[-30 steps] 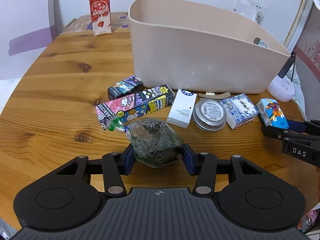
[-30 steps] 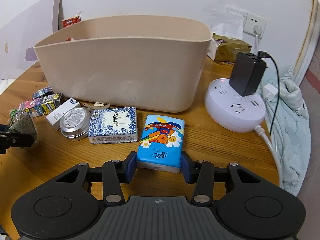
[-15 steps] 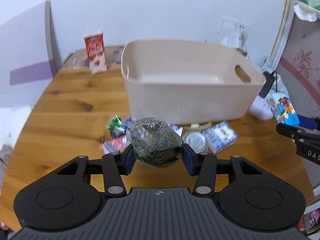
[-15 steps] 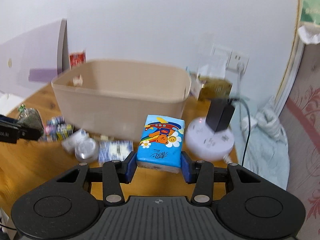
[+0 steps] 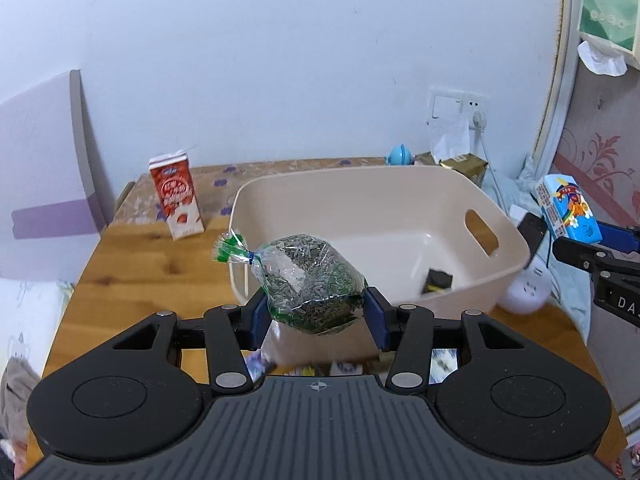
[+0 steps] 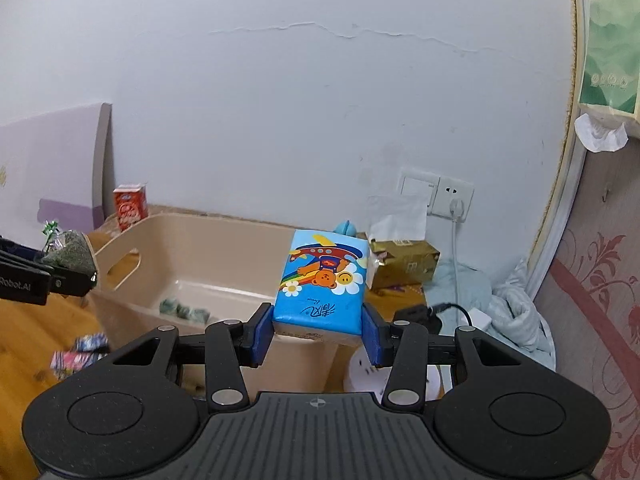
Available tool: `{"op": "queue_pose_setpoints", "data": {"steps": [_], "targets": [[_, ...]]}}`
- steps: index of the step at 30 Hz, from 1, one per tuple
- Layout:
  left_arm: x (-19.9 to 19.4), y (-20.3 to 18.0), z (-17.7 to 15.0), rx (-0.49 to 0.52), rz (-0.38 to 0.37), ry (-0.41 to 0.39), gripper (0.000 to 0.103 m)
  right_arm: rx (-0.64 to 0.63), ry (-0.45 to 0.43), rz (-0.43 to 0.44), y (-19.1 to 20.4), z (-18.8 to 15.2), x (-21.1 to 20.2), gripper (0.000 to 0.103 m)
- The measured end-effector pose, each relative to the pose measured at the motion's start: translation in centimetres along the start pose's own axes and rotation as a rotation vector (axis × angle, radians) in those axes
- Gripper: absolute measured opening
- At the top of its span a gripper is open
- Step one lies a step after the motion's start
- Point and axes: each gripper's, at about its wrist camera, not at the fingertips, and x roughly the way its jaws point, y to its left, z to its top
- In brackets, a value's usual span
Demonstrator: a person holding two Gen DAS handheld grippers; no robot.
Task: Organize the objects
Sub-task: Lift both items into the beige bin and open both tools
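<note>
My left gripper [image 5: 317,320] is shut on a clear bag of dark green tea leaves [image 5: 308,280] and holds it in the air at the near rim of the beige bin [image 5: 404,178]. My right gripper [image 6: 318,338] is shut on a blue cartoon tissue pack [image 6: 322,284], raised over the bin's [image 6: 120,252] near right corner. The pack also shows at the right of the left wrist view [image 5: 568,208]. The bag shows at the left of the right wrist view [image 6: 70,254]. A small dark packet [image 5: 438,280] lies in the bin.
A red milk carton [image 5: 176,194] stands on the wooden table [image 5: 140,272] behind the bin's left side. A white power strip [image 5: 524,294] with a black plug sits right of the bin. Colourful boxes [image 6: 80,350] lie on the table below.
Both grippers have risen from the table with their loads, up to the height of the bin's rim. The bin's inside has come into view.
</note>
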Motion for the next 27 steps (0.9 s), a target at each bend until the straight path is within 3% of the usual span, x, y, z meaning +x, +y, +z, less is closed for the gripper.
{"op": "queue_pose_setpoints", "data": {"steps": [7,16,21,25,27], "targets": [[5.3,-0.2,2.4,0.018,0.003,0.01,0.05,-0.018,0.011,-0.016,0.3,1.4,4.2,0.043],[13.5,-1.3,3.2,0.062,-0.006,0.163,0.05,-0.045,0.149,0.01,1.3,1.7,10.3,0.043],[16.0,-1.4,2.6,0.074,0.002,0.266,0.051,-0.061,0.232,0.035,1.9,1.1,12.6,0.043],[16.7,-1.2,2.2,0.072,0.0,0.306,0.051,-0.074,0.296,0.045,2.3,0.7,13.8,0.044],[16.5,-1.2,2.1,0.081,-0.014,0.299,0.059,-0.064,0.301,0.047,2.2,0.6,14.1,0.053]]}}
